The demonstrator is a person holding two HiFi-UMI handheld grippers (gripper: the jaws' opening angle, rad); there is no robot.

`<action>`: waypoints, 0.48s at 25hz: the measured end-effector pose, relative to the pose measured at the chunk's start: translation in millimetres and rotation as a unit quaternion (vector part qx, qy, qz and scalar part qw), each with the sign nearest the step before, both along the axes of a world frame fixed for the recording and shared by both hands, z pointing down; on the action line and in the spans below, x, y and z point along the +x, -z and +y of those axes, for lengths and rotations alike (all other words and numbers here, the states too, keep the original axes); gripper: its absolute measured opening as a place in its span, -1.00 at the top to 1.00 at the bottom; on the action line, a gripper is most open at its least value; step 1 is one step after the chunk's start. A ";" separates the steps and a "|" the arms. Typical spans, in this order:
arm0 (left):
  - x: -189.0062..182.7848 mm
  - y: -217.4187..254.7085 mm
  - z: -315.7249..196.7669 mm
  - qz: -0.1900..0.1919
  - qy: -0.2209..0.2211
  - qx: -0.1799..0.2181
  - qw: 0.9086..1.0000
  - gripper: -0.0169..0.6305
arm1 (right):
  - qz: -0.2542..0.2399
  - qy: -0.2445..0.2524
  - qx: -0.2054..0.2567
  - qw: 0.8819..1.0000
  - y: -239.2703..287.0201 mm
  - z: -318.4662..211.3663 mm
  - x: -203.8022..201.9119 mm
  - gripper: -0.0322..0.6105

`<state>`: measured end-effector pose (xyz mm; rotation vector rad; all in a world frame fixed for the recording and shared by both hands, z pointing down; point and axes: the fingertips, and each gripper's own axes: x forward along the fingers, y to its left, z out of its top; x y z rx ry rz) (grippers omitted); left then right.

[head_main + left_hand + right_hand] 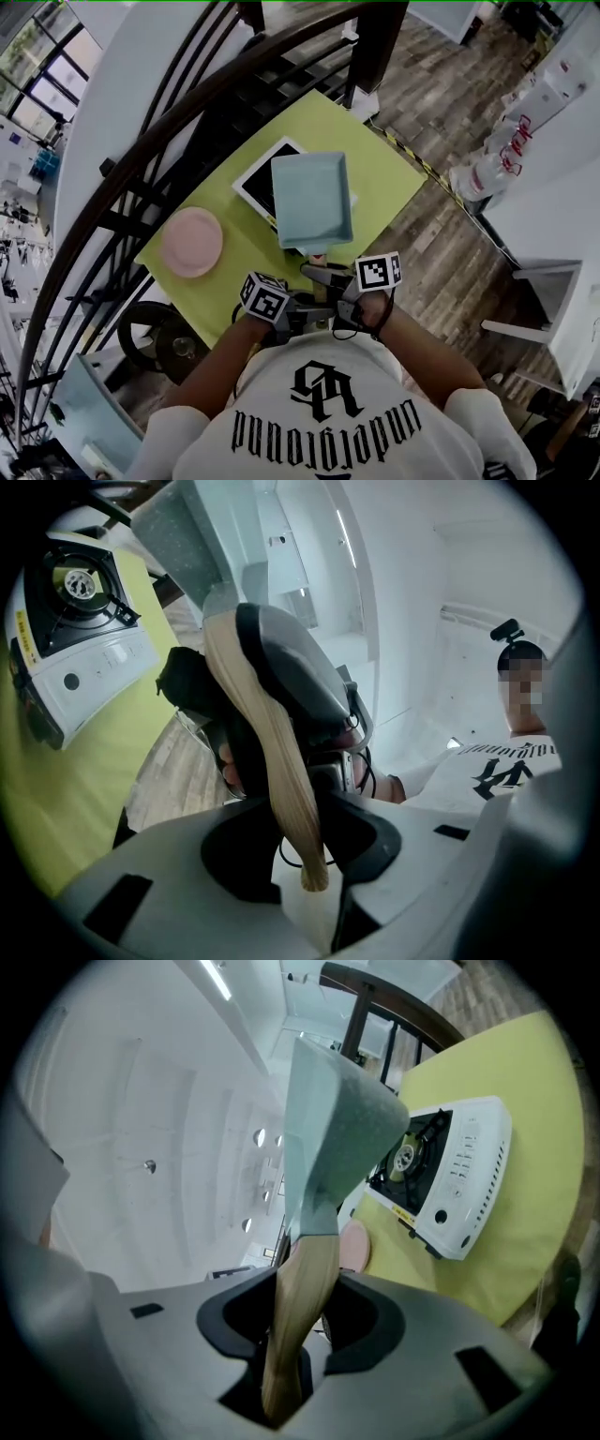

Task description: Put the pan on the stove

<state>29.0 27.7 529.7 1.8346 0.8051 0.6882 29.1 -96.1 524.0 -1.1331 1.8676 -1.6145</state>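
A light blue square pan (312,200) hangs above the yellow-green table (384,169), overlapping the near right corner of the white portable stove (253,178). Both grippers hold its pale wooden handle (272,752) at the table's near edge. My left gripper (314,314) is shut on the handle's end, and my right gripper (337,281) is shut on it closer to the pan. In the right gripper view the handle (300,1307) rises between the jaws to the pan (333,1119), with the stove (450,1176) to the right. The left gripper view shows the stove (80,630) at upper left.
A pink plate (192,241) lies on the table left of the stove. A dark curved stair railing (187,103) runs along the table's far left side. White bags (487,169) and a white chair (562,309) stand on the wooden floor at right.
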 end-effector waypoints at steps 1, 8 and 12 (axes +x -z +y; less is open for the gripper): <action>8.5 0.1 -0.4 0.000 0.010 -0.001 1.000 0.57 | 0.001 0.011 -0.001 1.000 -0.2 -0.6 5.9 0.45; 72.6 -2.3 -11.9 0.001 0.080 0.002 0.997 0.57 | 0.017 0.098 -0.007 0.995 -2.6 -11.3 48.5 0.45; 101.9 3.0 -19.6 0.006 0.123 0.008 0.992 0.57 | 0.021 0.142 -0.001 0.990 3.7 -16.1 66.6 0.45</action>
